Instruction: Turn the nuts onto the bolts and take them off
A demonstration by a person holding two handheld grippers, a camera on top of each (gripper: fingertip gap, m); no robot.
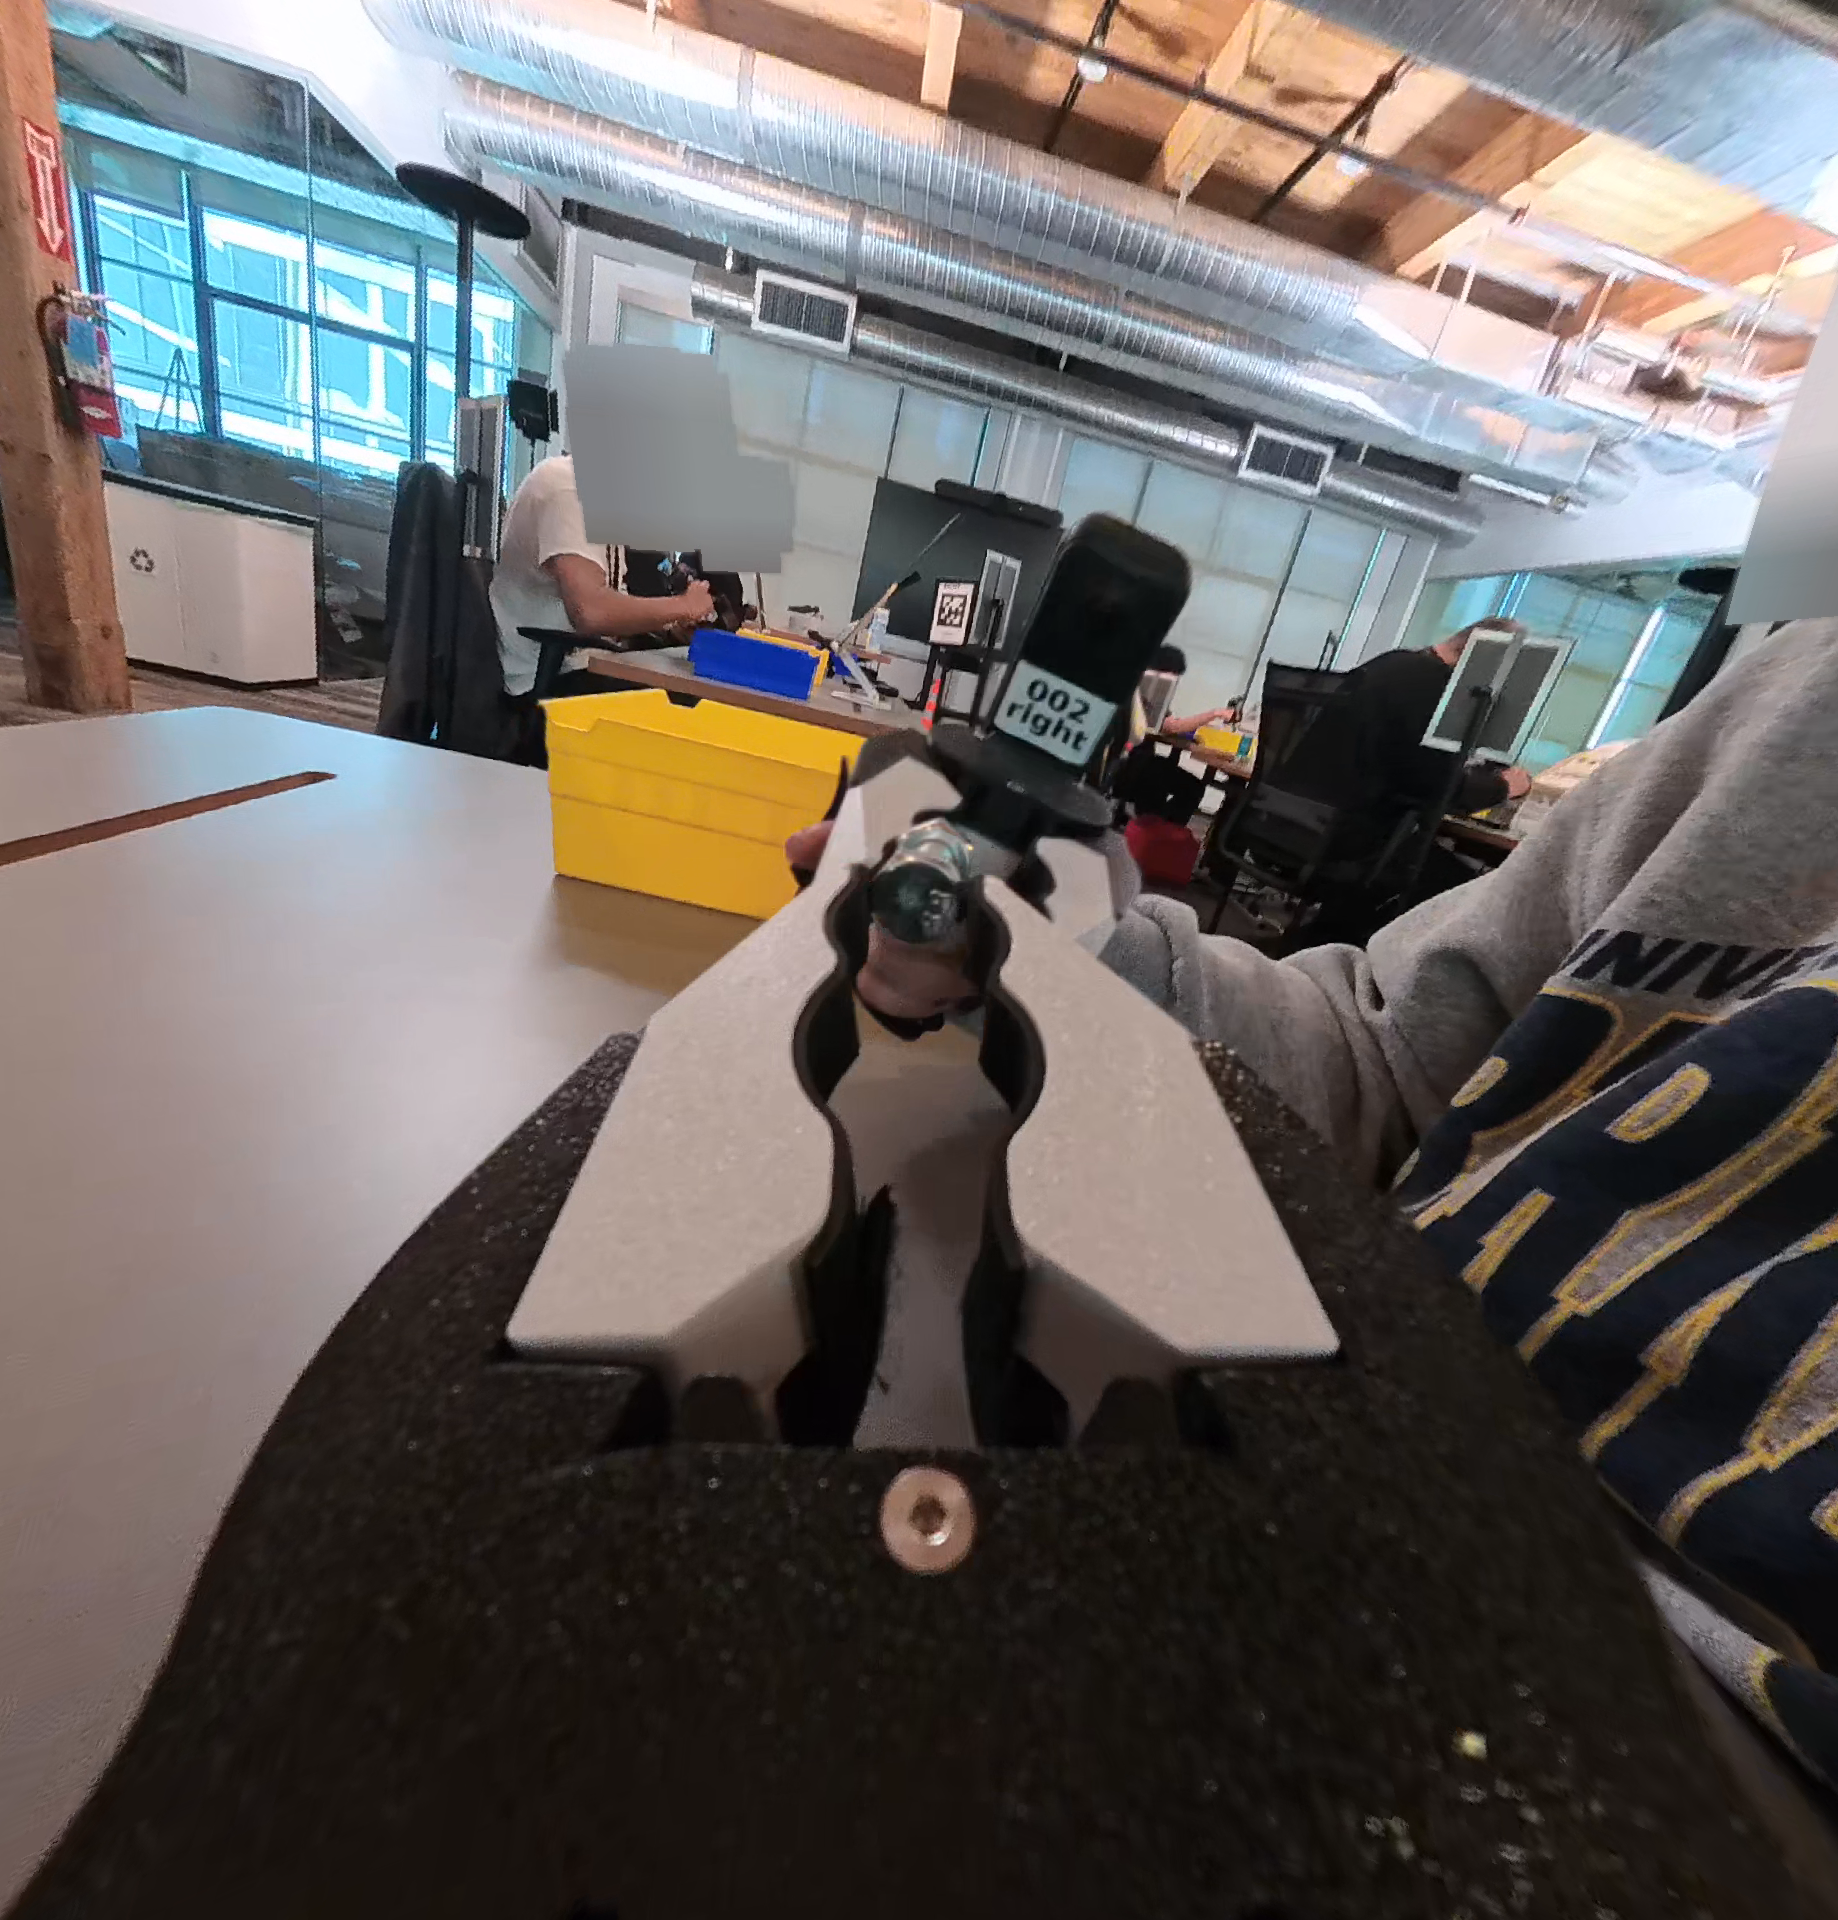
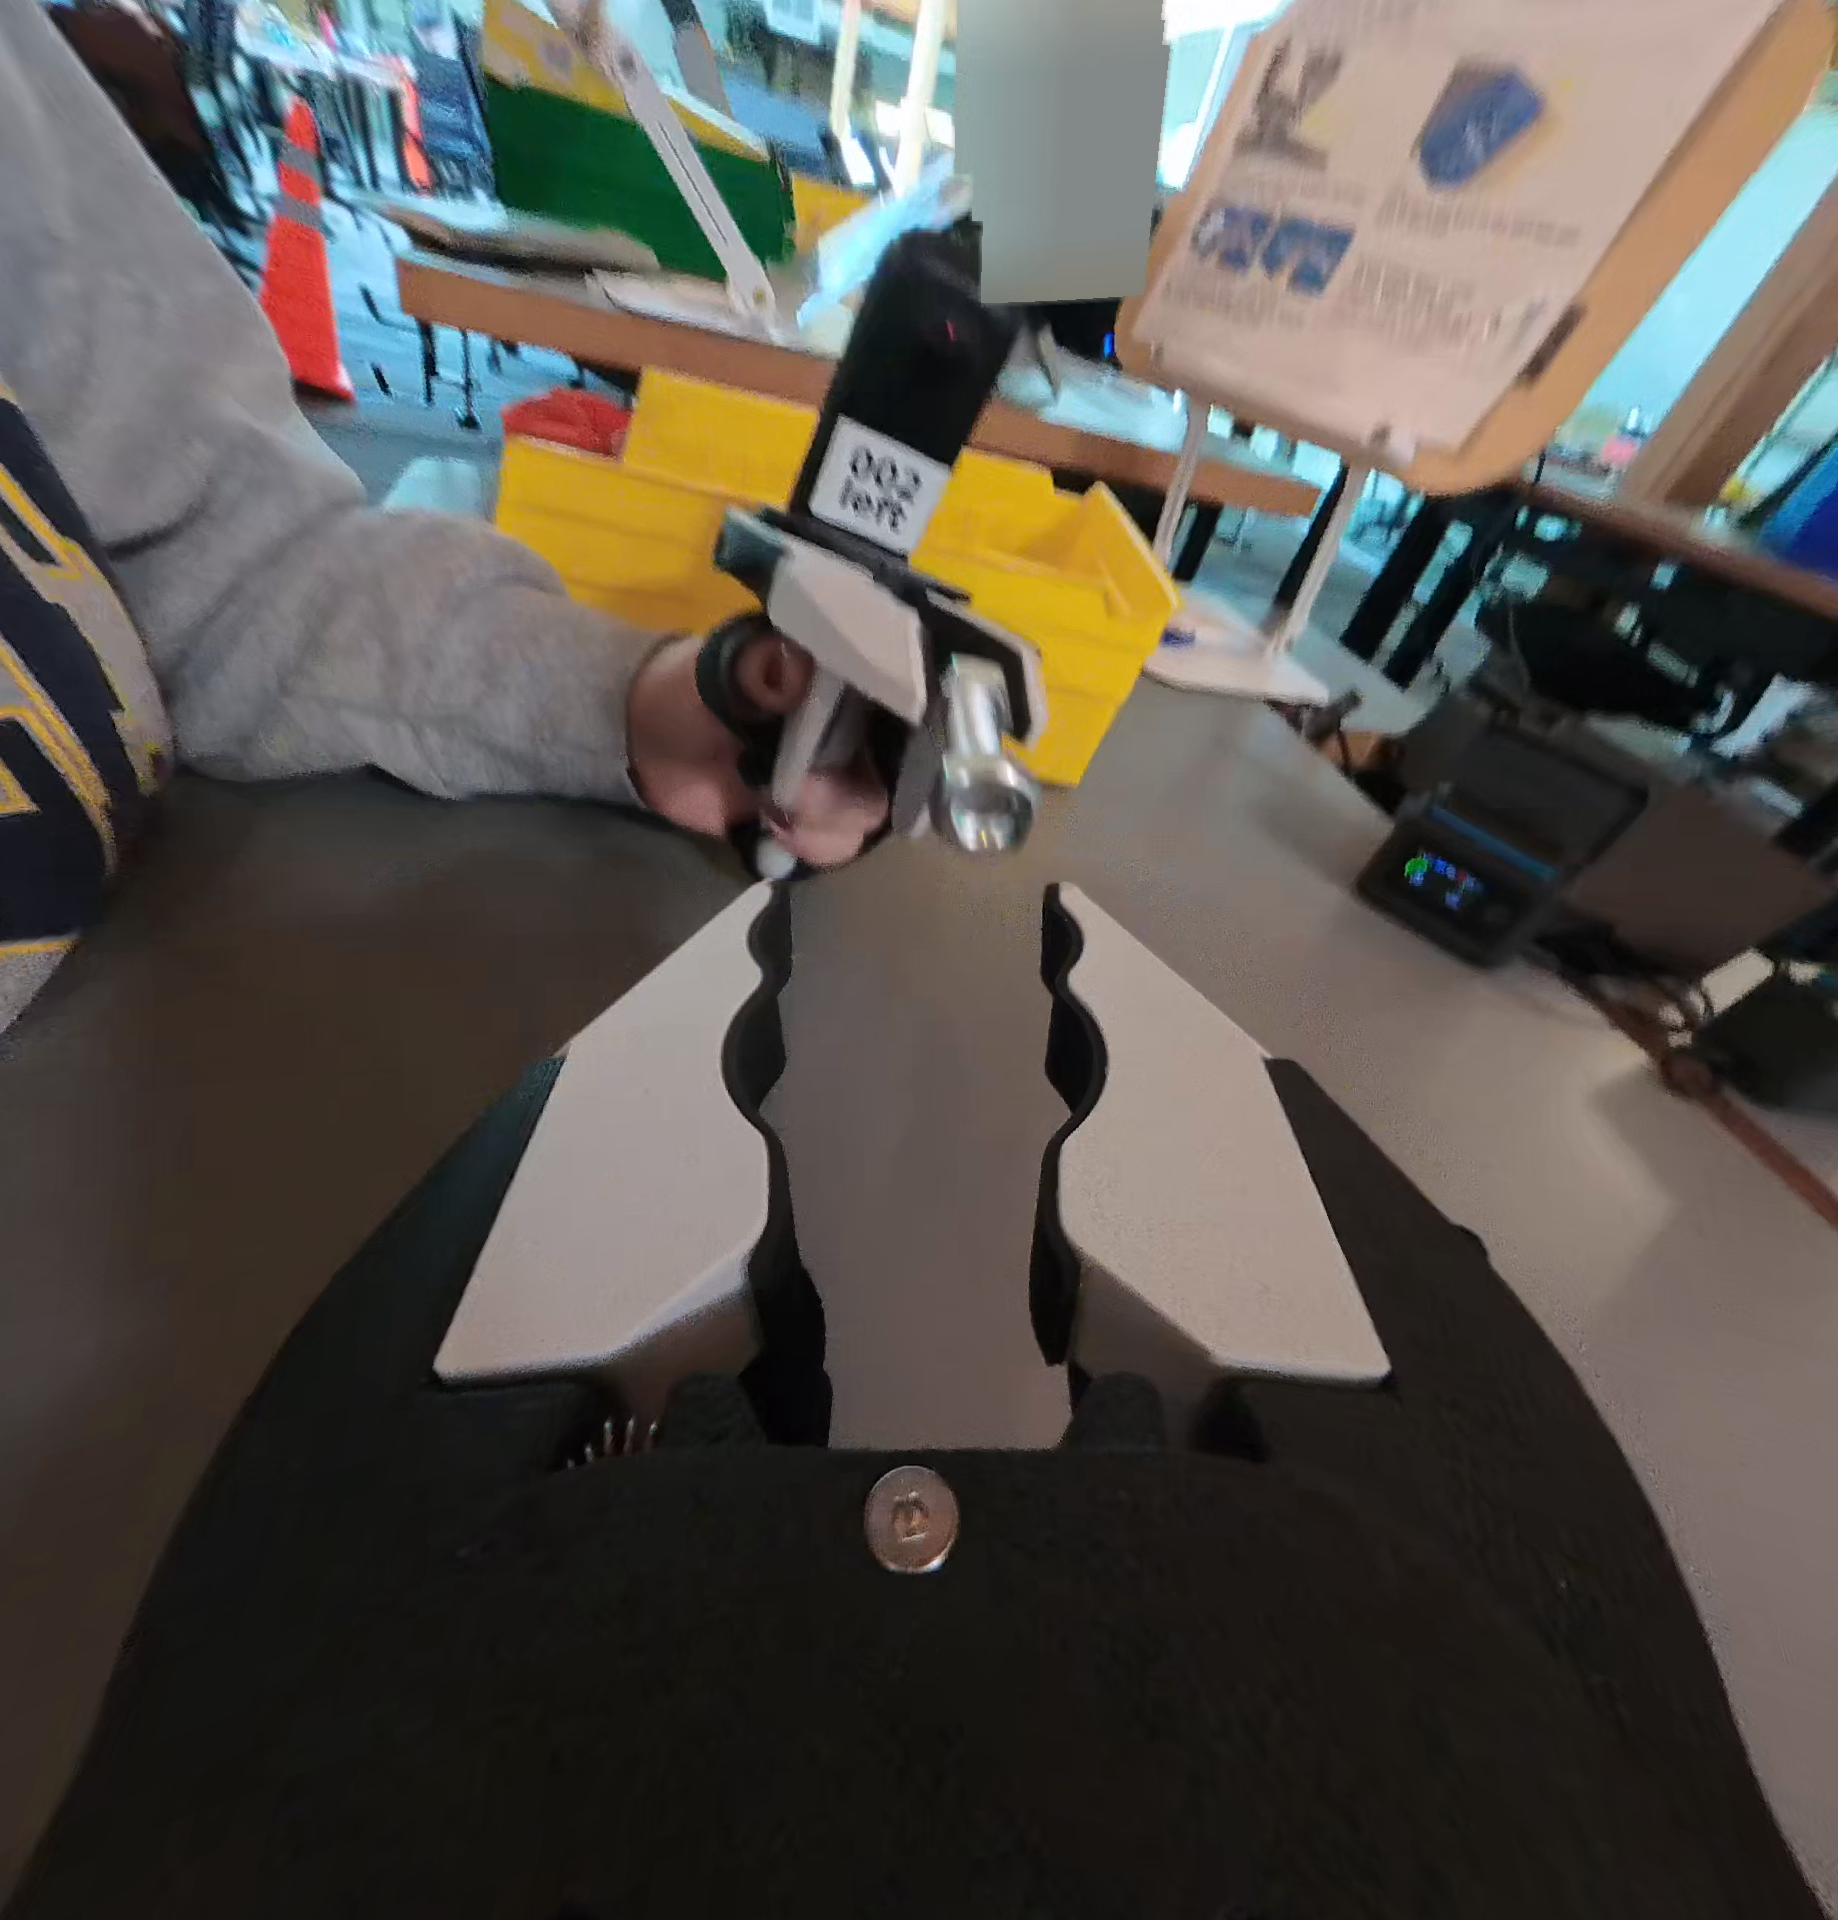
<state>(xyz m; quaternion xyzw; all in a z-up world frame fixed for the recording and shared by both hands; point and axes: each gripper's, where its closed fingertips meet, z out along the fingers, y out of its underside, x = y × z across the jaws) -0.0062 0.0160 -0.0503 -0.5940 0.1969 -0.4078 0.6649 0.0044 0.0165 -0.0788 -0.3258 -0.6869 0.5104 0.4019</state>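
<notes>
Fingers of the left gripper are clamped on a silver bolt, which is held above the grey table; a nut cannot be made out on it. Behind it, a yellow bin is seen on the table. Fingers of the right gripper are held apart with nothing between them, just short of the bolt's head.

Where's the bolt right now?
The bolt is clamped in the left gripper, held in the air above the table, in front of the yellow bin. The right gripper faces it, open and empty.
</notes>
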